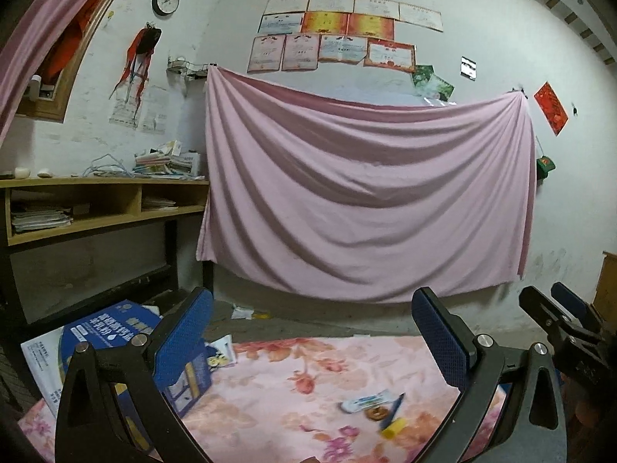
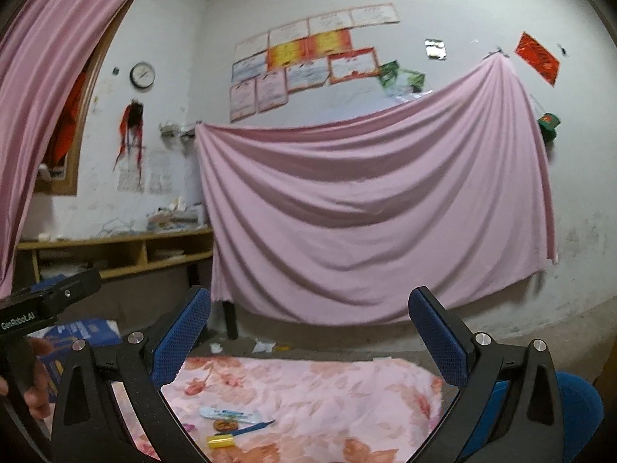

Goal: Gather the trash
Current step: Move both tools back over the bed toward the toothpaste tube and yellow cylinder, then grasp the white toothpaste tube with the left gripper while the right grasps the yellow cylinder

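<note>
Both the left claw (image 1: 308, 332) and right claw (image 2: 308, 332) hang spread and empty, ready for the wrapper (image 1: 364, 403) on the near bed (image 1: 270, 386).

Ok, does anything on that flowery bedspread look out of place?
Yes: litter lies loose on the floral pink bedspread: a white-and-blue wrapper, a small round brown piece, a yellow cap and a thin blue stick, clustered together.
</note>
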